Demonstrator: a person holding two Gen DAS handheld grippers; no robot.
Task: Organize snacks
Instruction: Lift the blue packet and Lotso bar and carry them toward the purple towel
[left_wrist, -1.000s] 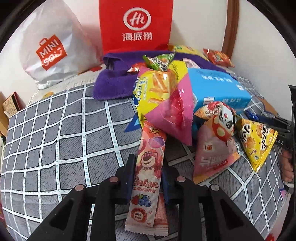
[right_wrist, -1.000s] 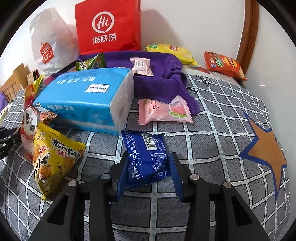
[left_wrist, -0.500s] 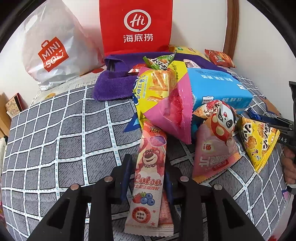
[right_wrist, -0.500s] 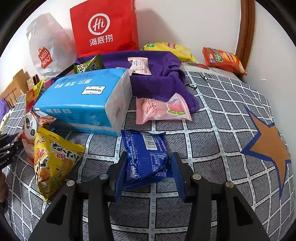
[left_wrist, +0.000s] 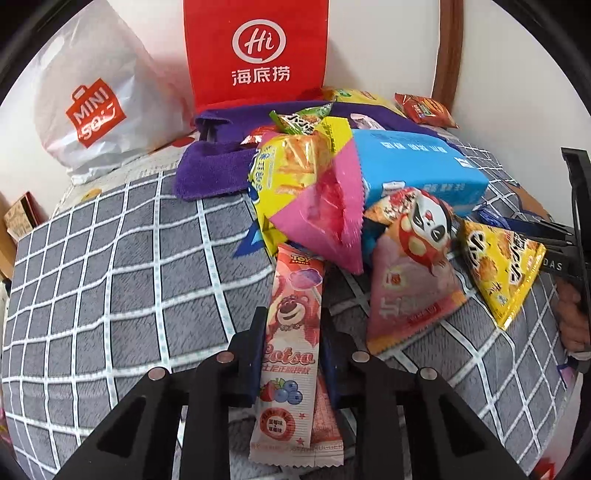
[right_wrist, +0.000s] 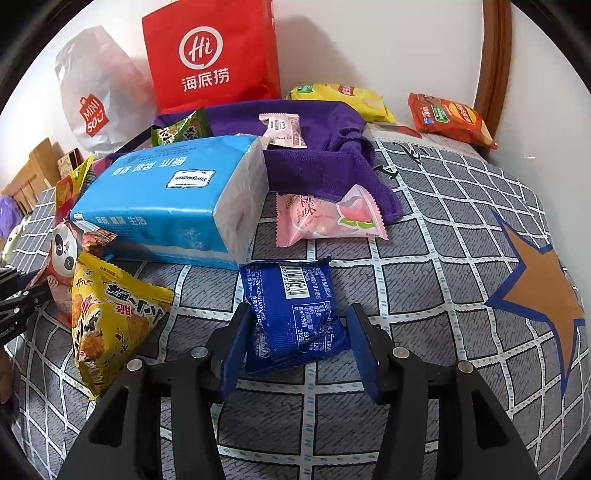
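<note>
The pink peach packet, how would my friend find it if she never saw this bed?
Find the big blue tissue pack on the checked bedspread, then look just beside its white end. There the pink peach packet lies flat, partly tucked under the purple towel. A peach picture marks it; the nearer blue packet has a barcode.

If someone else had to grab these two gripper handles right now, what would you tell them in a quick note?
Left gripper: shut on the long pink bear-print snack stick, which still lies on the checked blanket.
Right gripper: jaws opening around the blue snack packet; a gap shows at the right pad, so it is not gripped.
Most snacks lie piled by the blue tissue pack; the peach packet sits beside the purple towel.
Done: nothing visibly sorted. Left: nearly everything.
</note>
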